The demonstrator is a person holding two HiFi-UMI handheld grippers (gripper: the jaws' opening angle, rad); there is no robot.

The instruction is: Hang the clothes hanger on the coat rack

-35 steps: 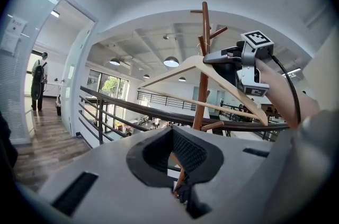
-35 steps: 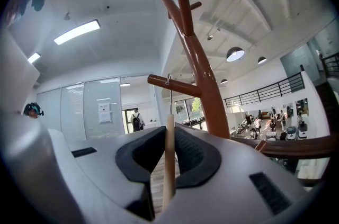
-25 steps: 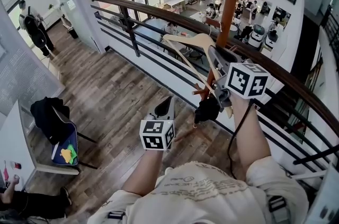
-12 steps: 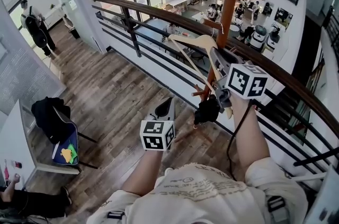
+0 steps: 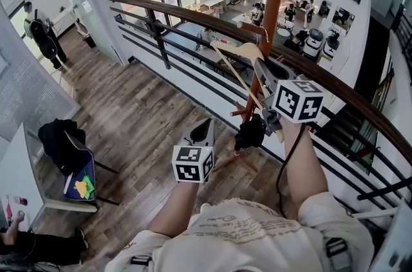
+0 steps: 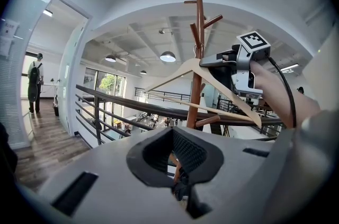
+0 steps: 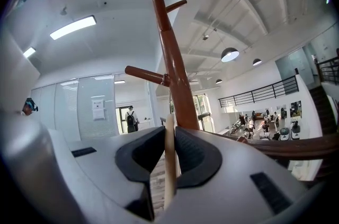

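A pale wooden clothes hanger [image 5: 235,49] is up against the tall brown coat rack [image 5: 273,0]. In the left gripper view the hanger's [image 6: 180,70] hook sits at the rack pole [image 6: 197,85]. I cannot tell whether it rests on a peg. My right gripper [image 5: 259,63] has one hanger arm [image 7: 169,164] between its pads. Its jaws are opening, and the pads still touch the wood. A side peg [image 7: 145,74] juts left just beyond the jaws. Lower down and to the left, my left gripper [image 5: 205,125] is shut with nothing in it [image 6: 177,164].
A dark wooden railing [image 5: 167,10] with black bars runs right behind the rack, with an open atrium below it. A chair with a black bag [image 5: 61,142] stands at the left on the wood floor. A person with a backpack [image 5: 42,33] stands far left.
The hanger and my right gripper have edged closer to the rack pole, and the hanger's left tip has swung toward it. My left gripper has stayed still.
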